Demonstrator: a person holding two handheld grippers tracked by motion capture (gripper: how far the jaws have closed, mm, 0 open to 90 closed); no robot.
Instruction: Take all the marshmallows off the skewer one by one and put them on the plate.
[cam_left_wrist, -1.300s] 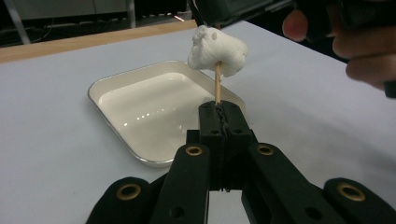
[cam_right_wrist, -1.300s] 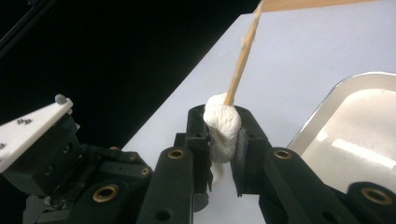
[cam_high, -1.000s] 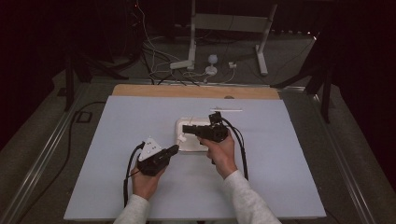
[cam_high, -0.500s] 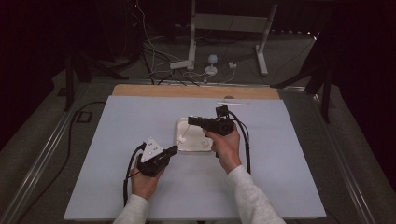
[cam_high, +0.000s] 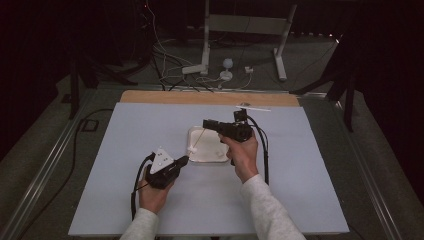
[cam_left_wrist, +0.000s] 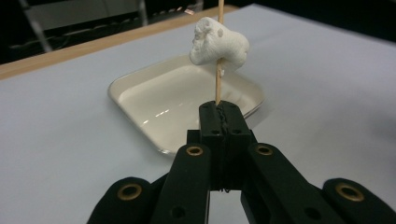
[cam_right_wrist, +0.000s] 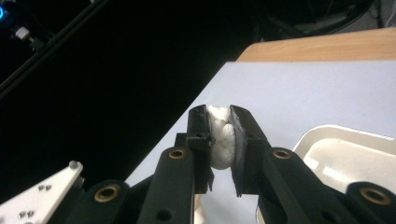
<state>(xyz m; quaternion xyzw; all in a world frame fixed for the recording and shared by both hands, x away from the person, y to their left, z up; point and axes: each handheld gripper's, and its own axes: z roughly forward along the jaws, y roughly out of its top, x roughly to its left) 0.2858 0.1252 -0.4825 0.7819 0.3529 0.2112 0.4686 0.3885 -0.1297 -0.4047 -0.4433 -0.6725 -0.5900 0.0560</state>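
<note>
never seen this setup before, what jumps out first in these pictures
The eye lands on a white marshmallow speared on a thin wooden skewer, which the left gripper clamps by its lower end just in front of a shallow white tray. In the right gripper view, the right gripper squeezes a second marshmallow piece between its black jaws. From above, both hands work at the tray in the middle of a pale blue table.
</note>
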